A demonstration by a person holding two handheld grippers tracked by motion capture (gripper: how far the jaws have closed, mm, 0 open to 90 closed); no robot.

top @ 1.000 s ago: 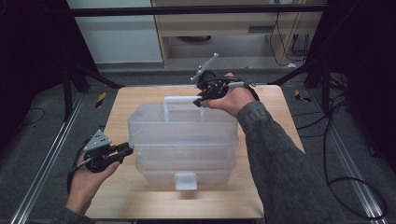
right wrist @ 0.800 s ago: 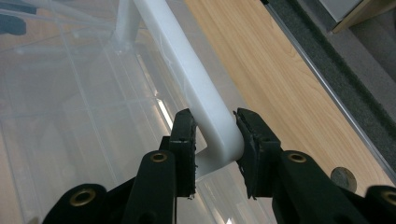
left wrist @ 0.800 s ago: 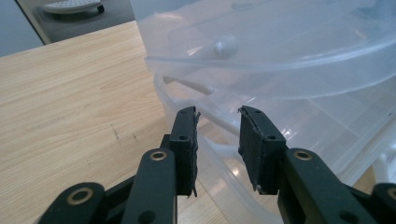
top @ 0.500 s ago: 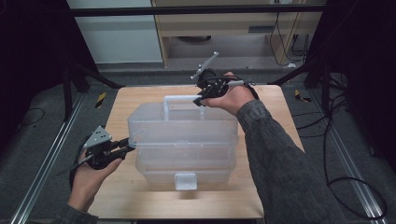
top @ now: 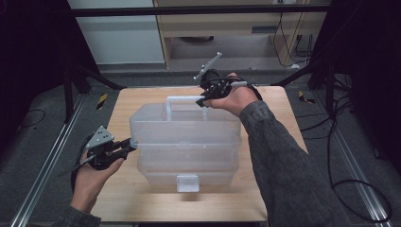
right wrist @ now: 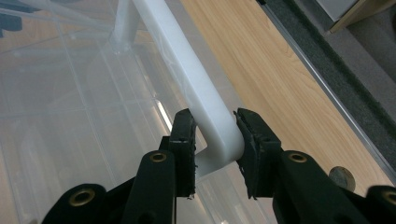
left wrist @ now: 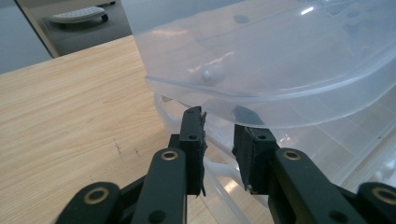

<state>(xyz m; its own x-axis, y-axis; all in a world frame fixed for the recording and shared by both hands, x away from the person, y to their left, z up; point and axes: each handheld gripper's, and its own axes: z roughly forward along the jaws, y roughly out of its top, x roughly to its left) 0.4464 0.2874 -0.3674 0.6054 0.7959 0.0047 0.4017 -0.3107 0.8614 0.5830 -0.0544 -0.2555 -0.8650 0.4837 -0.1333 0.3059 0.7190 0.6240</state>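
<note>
The left gripper (top: pixel 126 147) sits at eight o'clock, its jaws narrowly parted and just closing further. The right gripper (top: pixel 202 101), at twelve o'clock, is clamped, forearm stretched forward.

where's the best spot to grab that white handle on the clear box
Take the white handle at the corner where its bar bends down into the post, coming from the far side of the clear box, as the right claw does. The bar is narrow, straight and raised above the lid, so both jaws fit around it.
</note>
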